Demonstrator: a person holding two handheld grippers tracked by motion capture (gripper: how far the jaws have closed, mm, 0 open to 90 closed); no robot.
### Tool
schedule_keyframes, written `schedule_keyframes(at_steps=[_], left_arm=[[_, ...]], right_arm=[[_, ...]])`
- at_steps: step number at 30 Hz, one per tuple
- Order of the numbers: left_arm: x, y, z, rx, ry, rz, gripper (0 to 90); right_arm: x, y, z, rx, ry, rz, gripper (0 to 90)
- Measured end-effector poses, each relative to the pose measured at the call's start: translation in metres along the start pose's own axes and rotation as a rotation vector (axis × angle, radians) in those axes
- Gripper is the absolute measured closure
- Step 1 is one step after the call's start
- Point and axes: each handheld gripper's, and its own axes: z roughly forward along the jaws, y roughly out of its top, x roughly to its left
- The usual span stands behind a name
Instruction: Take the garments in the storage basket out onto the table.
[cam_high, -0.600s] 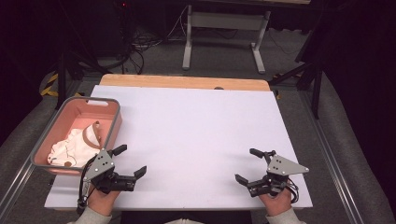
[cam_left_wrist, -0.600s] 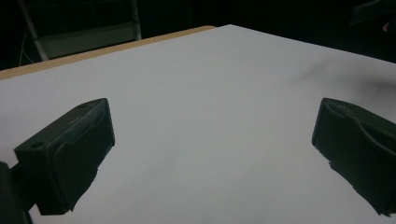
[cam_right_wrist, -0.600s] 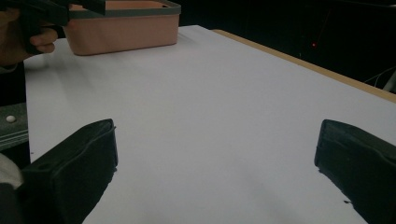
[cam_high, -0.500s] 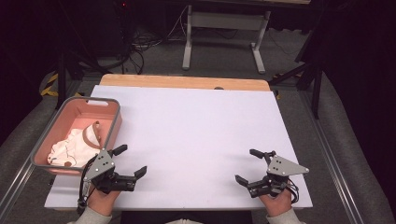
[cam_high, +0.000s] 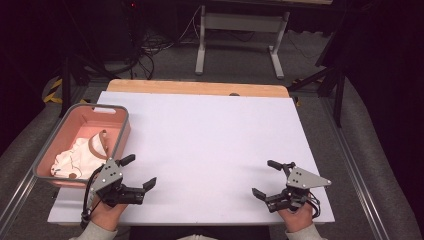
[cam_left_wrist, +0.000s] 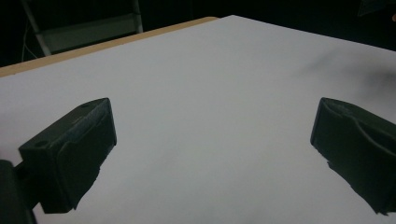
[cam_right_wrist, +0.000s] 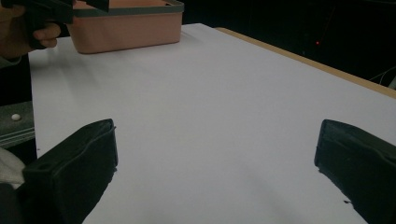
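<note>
White garment (cam_high: 75, 159), crumpled with a tan collar band, is seen inside the pink plastic bin (cam_high: 117, 137) at the table's left edge, partly hidden by the bin wall. Left gripper (cam_high: 137, 172) and right gripper (cam_high: 264, 179) are held with jaws spread wide, empty, over the smooth white tabletop (cam_high: 210, 140).
</note>
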Motion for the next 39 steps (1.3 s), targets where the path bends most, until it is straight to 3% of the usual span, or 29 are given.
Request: schedule_keyframes(at_steps=[5, 11, 19, 25, 35, 39], left_arm=[[0.003, 0.008, -0.003, 0.0, -0.017, -0.014, 3.3], [0.003, 0.02, -0.006, 0.041, -0.025, 0.039, 3.6], [0.007, 0.033, -0.01, 0.077, -0.031, 0.056, 3.6], [0.009, 0.041, -0.015, 0.094, -0.046, 0.034, 2.7], [0.019, 0.057, -0.026, 0.102, -0.031, 0.033, 2.3], [0.025, 0.061, -0.031, 0.114, -0.048, 0.033, 2.2]], right_arm=[[0.0, 0.0, 0.0, 0.002, 0.004, 0.001, 0.3], [0.0, -0.001, 0.002, 0.009, 0.01, 0.003, 0.3], [0.0, -0.001, 0.002, 0.013, 0.013, 0.007, 0.3], [-0.001, -0.002, 0.003, 0.017, 0.017, 0.012, 0.4], [0.0, -0.003, 0.004, 0.02, 0.023, 0.016, 0.4], [-0.001, -0.003, 0.004, 0.022, 0.027, 0.017, 0.3]])
